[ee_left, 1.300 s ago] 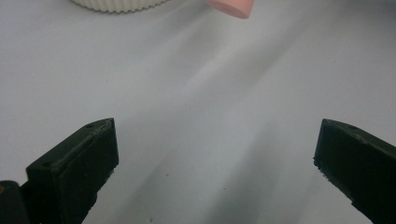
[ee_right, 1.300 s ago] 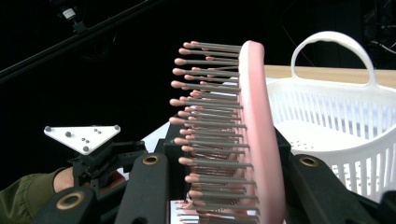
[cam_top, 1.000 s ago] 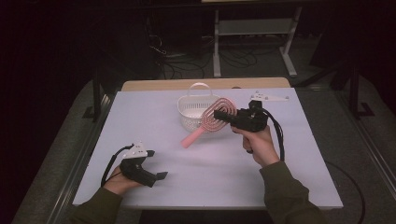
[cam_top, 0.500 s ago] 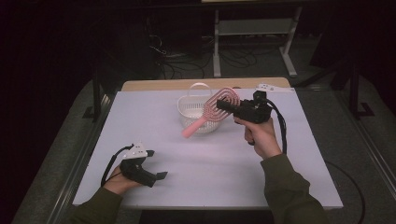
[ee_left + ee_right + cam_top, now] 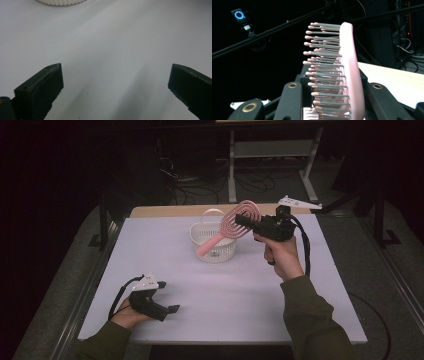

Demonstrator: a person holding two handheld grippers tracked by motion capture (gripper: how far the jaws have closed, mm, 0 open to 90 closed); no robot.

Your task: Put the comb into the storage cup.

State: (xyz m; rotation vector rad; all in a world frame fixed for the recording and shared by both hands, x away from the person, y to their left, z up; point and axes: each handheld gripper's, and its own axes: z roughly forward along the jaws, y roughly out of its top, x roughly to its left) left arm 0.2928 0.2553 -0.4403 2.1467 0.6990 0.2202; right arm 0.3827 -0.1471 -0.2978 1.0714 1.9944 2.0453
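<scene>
Right gripper [image 5: 241, 221] is clamped on the head of a pink hairbrush [image 5: 227, 227], and the grip looks chosen for carrying rather than brushing: the jaws pinch the oval, bristled end, so the handle hangs free, sloping down and away from the gripper toward the white basket [image 5: 214, 240]. Seen from the right gripper view, the hairbrush [image 5: 348, 75] stands edge-on between the two black jaws, its pink back against one side and its rows of round-tipped bristles pointing out past the other; that narrow hold across the thin way of the head is probably what keeps it from swivelling. From above, the brush is lifted clear of the worktop [image 5: 240, 290], with the low end of the handle over the basket's opening; whether it touches the rim I cannot tell. The hand's raised, roughly level pose fits a judgement that the brush is being brought over the basket to go in, handle first, and the slope would let it slide down once released. A risk is that the long handle catches the basket's looped carrying handle or tips the light basket. Left gripper [image 5: 167, 309] rests near the person's edge of the worktop, well apart from the basket, its jaws standing wide with nothing between them, apparently parked out of the way.
</scene>
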